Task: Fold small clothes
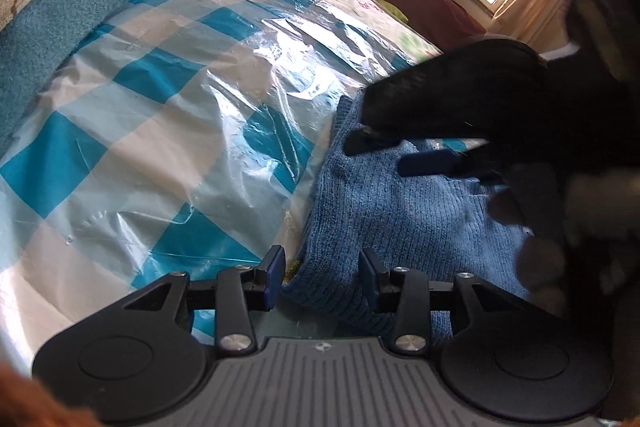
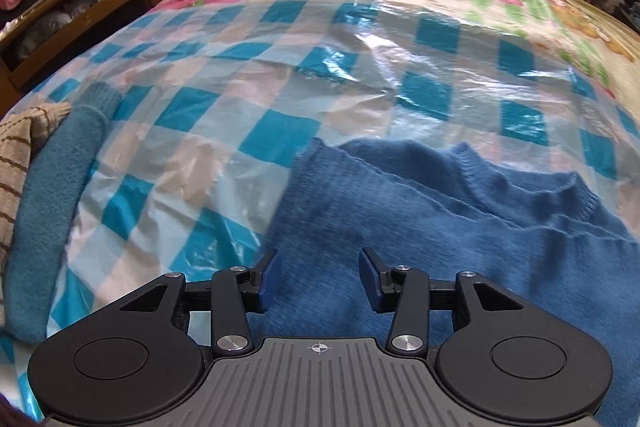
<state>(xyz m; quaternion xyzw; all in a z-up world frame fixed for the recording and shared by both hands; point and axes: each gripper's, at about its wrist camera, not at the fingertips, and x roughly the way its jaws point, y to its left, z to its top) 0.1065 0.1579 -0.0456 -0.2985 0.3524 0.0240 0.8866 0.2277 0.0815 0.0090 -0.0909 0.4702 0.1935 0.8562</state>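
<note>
Keeping both pairs of fingers apart and empty, I hover my left gripper (image 1: 322, 277) and right gripper (image 2: 319, 277) over the blue sweater (image 2: 420, 227) on the bed's checked plastic sheet (image 2: 240, 87); I should pinch edges evenly, avoiding plastic.

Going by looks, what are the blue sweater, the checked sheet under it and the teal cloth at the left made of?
Blue sweater: knit yarn, probably wool or acrylic; ribbed rows and a ribbed collar, matte and slightly fuzzy.
Checked sheet: thin plastic film; glossy glare, sharp crinkles, partly see-through.
Teal cloth: a thick napped fabric, maybe fleece, terry or felted knit; the surface is dull and fuzzy, and the fibre cannot be told.
</note>
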